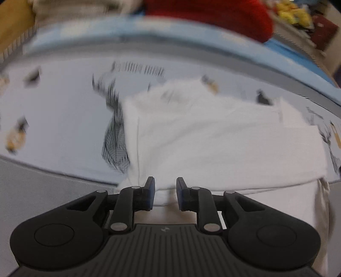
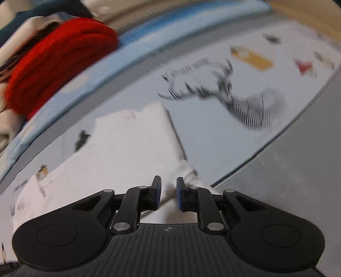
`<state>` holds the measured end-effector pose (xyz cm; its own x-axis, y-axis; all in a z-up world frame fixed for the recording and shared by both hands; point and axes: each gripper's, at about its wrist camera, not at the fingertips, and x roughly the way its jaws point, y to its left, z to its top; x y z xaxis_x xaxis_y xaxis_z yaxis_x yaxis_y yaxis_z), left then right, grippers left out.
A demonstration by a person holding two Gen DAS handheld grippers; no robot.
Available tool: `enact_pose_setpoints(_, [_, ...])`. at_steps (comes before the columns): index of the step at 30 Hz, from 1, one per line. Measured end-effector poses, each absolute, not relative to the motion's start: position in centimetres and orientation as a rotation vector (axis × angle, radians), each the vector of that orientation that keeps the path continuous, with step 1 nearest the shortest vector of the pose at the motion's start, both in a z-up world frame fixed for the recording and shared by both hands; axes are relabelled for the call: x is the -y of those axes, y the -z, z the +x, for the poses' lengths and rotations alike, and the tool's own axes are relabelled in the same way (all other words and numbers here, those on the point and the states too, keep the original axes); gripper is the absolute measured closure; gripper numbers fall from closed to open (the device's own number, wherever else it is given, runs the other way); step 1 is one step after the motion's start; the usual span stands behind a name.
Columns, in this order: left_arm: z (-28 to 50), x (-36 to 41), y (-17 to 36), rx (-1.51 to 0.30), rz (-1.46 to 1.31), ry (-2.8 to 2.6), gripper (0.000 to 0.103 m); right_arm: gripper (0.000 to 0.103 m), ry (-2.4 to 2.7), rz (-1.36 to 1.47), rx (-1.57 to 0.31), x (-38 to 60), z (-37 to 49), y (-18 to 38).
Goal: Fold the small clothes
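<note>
White garment (image 1: 213,136), red bundle (image 2: 61,61) (right view clearer) — blurred

A pale sheet (image 1: 64,119) printed with a striped deer head (image 2: 245,104) and small coloured figures covers the desk, with a grey border (image 2: 287,170) along its near edge and a light blue band (image 1: 149,29) along the far edge. Beyond the blue band lies a red bundle (image 2: 59,61). Far right are blurred yellow things (image 1: 294,12). Tan wood (image 1: 12,23) shows far left.
</note>
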<state>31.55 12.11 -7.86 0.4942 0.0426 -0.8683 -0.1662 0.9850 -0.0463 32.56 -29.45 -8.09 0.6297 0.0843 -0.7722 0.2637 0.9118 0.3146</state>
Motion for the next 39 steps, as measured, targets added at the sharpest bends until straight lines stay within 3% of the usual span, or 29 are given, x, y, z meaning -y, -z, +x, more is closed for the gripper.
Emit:
enact_pose_setpoints(4, [25.8, -10.0, 3.2, -0.909, -0.08, -0.141, 0.077, 0.086, 0.051, 0.373, -0.79, 29.9, 28.4, 3.7])
enact_pose_setpoints(6, [22.2, -9.2, 1.6, -0.845, -0.097, -0.134, 0.07, 0.081, 0.03, 0.36, -0.748, 30.3, 25.5, 1.9])
enact_pose_setpoints(12, [11.6, -6.9, 1.9, -0.748, -0.031, -0.1, 0.069, 0.077, -0.024, 0.276, -0.695, 32.0, 15.4, -0.4])
enact_pose_setpoints(20, [3.8, -9.2, 7.5, -0.867, -0.172, -0.131, 0.069, 0.076, 0.046, 0.308, -0.799, 35.3, 6.5, 4.0])
enact_pose_setpoints(31, [1.7, -16.0, 13.1, -1.057, -0.558, -0.174, 0.069, 0.071, 0.067, 0.342, -0.998, 36.8, 5.5, 9.7])
enact_pose_setpoints(39, [1.8, -14.9, 13.9, -1.101, -0.478, -0.175, 0.069, 0.069, 0.13, 0.292, -1.059, 37.6, 6.9, 12.2])
